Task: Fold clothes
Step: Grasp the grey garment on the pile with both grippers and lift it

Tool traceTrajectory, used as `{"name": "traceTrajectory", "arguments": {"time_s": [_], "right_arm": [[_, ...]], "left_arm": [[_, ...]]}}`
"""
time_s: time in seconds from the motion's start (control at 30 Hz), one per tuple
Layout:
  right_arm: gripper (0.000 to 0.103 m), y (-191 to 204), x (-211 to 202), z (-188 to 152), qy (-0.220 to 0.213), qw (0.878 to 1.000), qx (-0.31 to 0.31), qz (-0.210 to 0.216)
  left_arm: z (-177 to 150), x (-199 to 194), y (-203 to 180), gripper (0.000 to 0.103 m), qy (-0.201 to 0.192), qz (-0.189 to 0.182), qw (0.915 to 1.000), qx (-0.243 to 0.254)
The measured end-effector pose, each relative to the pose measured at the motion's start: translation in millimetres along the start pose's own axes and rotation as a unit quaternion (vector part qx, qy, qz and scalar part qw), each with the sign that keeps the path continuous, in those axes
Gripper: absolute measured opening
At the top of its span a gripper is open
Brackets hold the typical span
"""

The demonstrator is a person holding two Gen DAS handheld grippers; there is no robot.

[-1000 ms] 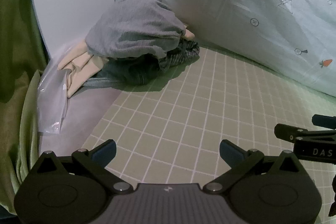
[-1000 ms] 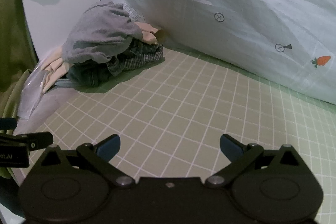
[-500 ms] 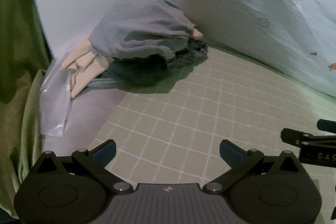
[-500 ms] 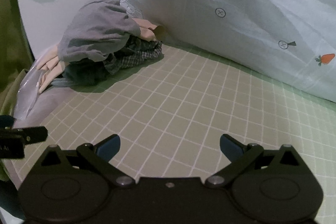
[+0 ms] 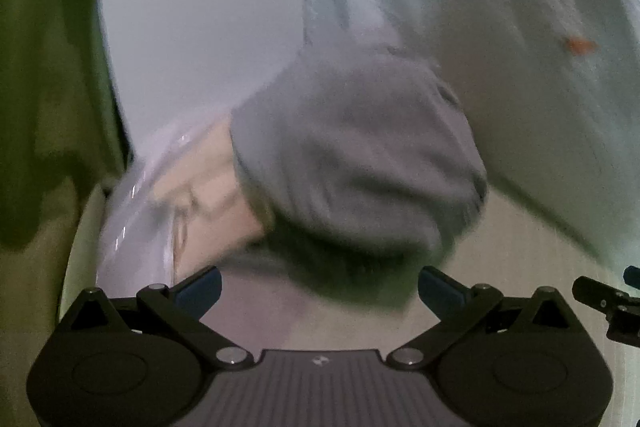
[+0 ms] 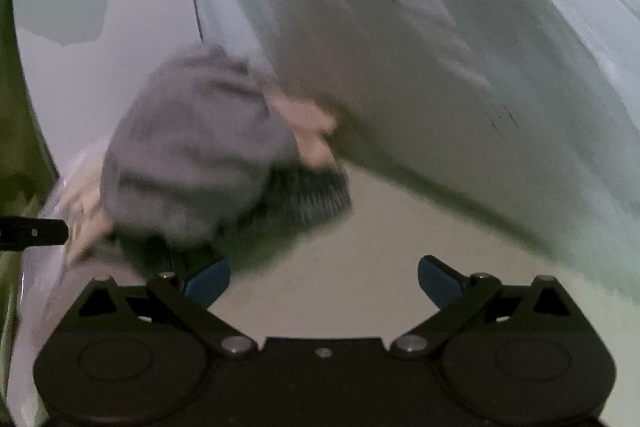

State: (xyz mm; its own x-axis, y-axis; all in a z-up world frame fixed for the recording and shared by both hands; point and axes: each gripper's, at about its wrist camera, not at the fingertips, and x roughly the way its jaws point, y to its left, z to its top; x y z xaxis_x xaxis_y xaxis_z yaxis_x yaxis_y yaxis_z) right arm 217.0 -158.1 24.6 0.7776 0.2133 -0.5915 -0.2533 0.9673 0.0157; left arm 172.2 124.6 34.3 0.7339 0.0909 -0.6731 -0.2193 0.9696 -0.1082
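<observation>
Both frames are pretty blurry. The pile of clothes [image 5: 352, 163], topped by a grey garment [image 6: 192, 155], sits on the checked sheet [image 6: 360, 247] right up against the pale carrot-print bedding [image 6: 460, 47]. Left tongs [image 5: 318, 285] are spread apart with nothing between them, just short of the pile. Right tongs [image 6: 322, 277] are also apart and empty, near the pile's front edge.

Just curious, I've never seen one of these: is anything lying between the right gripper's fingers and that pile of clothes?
Nothing I can see. In the right wrist view, only bare bed cover separates the open right gripper from the clothes pile, though the picture is blurred.
</observation>
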Motion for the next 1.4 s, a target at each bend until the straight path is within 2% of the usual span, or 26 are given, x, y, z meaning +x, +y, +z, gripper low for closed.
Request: {"name": "traceTrajectory", "arguments": {"time_s": [0.1, 0.2, 0.27, 0.37, 0.4, 0.43, 0.47, 0.53, 0.57, 0.6, 0.63, 0.87, 1.03, 1.13, 1.27, 1.33, 1.4], "right_arm": [[0.098, 12.7, 34.1, 40.9, -0.017, 1.0, -0.009, 0.018], [0.092, 26.9, 71.4, 68.1, -0.016, 0.999, -0.02, 0.039], [0.086, 35.8, 95.2, 79.7, -0.006, 0.998, -0.024, 0.054], [0.075, 43.0, 107.5, 79.3, 0.004, 0.997, -0.025, 0.076], [0.061, 45.4, 111.7, 79.2, 0.007, 0.996, -0.025, 0.083], [0.041, 47.8, 115.8, 79.1, 0.01, 0.996, -0.025, 0.091], [0.033, 50.2, 119.9, 79.0, 0.013, 0.995, -0.025, 0.098], [0.01, 54.9, 126.7, 78.4, 0.017, 0.993, -0.027, 0.111], [0.009, 56.5, 120.2, 76.1, 0.007, 0.993, -0.043, 0.108], [0.008, 56.0, 112.2, 73.9, -0.003, 0.993, -0.049, 0.106], [0.008, 54.6, 103.5, 71.4, -0.013, 0.993, -0.054, 0.103], [0.007, 8.1, 13.1, 48.1, -0.089, 0.994, -0.027, 0.052], [0.006, -25.1, -51.5, 31.4, -0.143, 0.99, -0.008, 0.016], [0.006, -62.0, -98.3, 7.9, -0.16, 0.987, -0.002, -0.031], [0.006, -125.0, -162.8, -33.9, -0.164, 0.981, 0.006, -0.106], [0.007, -162.8, -191.5, -59.7, -0.153, 0.977, 0.016, -0.145], [0.007, -208.2, -208.9, -92.2, -0.118, 0.974, 0.036, -0.192]], "left_arm": [[40.1, 30.8, 9.2, 0.103, -0.014, -0.004, 0.9997, -0.021], [68.1, 66.9, 13.5, 0.101, -0.009, -0.017, 0.9989, -0.042], [79.3, 90.7, 13.9, 0.095, 0.003, -0.026, 0.9983, -0.053], [83.8, 113.6, 14.6, 0.078, 0.018, -0.043, 0.9964, -0.07], [82.9, 115.5, 14.3, 0.065, 0.018, -0.053, 0.9955, -0.076], [81.5, 115.0, 13.2, 0.054, 0.015, -0.063, 0.9948, -0.079], [80.0, 113.1, 11.1, 0.05, 0.011, -0.066, 0.9948, -0.076], [76.4, 105.6, 3.8, 0.032, 0.0, -0.056, 0.9969, -0.056], [75.0, 100.6, -1.0, 0.026, -0.005, -0.047, 0.998, -0.043], [73.6, 94.4, -5.2, 0.015, -0.011, -0.037, 0.9987, -0.033], [72.0, 87.3, -8.1, 0.011, -0.018, -0.033, 0.9989, -0.027], [62.1, 15.4, -37.4, 0.007, -0.071, -0.071, 0.9949, -0.004], [40.5, -52.5, -80.5, 0.007, -0.097, -0.14, 0.9852, 0.023], [12.6, -79.0, -120.6, 0.007, -0.084, -0.197, 0.9763, 0.03], [-39.0, -96.6, -192.8, 0.009, -0.044, -0.262, 0.9631, 0.043], [-68.5, -101.6, -228.2, 0.013, -0.018, -0.267, 0.9622, 0.052], [-99.0, -108.7, -253.2, 0.012, 0.006, -0.259, 0.9641, 0.058]]}}
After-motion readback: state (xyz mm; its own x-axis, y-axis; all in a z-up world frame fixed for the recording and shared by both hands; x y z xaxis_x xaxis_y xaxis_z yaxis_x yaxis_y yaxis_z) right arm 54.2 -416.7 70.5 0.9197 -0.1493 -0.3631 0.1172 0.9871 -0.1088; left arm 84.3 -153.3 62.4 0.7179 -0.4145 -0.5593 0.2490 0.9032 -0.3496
